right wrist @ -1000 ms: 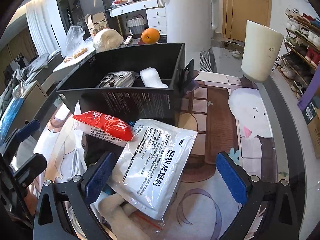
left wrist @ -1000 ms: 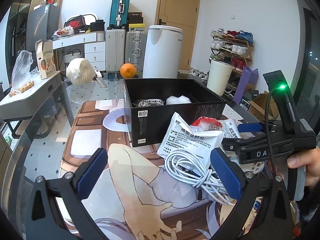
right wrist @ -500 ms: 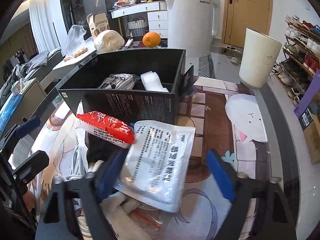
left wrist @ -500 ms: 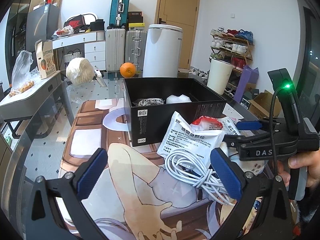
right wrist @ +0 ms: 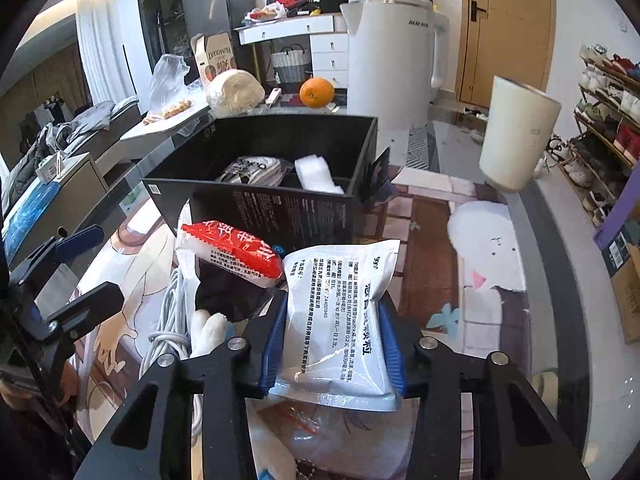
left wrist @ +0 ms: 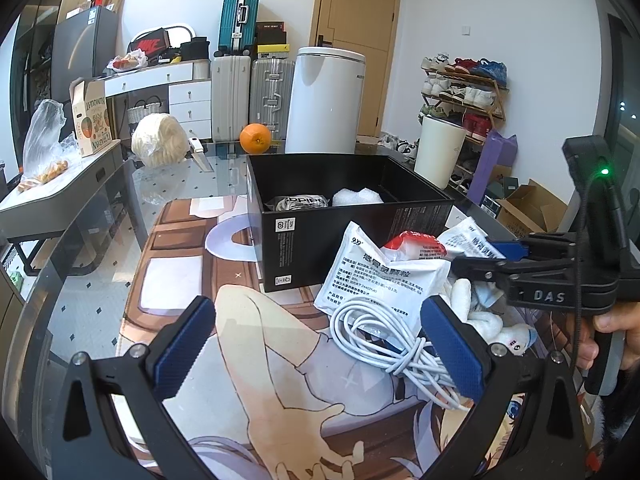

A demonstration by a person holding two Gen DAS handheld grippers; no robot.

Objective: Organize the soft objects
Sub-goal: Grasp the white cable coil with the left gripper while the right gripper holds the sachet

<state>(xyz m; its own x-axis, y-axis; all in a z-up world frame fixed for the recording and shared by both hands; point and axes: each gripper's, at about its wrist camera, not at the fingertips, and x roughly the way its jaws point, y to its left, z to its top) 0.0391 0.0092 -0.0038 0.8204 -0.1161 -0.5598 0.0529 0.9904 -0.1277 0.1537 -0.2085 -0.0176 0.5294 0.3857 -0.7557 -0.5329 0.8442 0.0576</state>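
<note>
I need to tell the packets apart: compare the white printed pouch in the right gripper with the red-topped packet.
The white pouch is larger and all white with dark print; the red-topped packet is smaller, with a red printed band. The pouch sits between the closing right gripper pads; the packet lies free on the pile. Both are soft sealed bags in front of the black box.

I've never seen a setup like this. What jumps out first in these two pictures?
Up front, the right gripper is closing its blue pads on a white printed sachet that sits between them. Just behind stands an open black box holding a few soft packets, with a red-and-white snack bag and a coiled white cable piled before it. The left gripper hangs open above the cartoon-printed mat.
</note>
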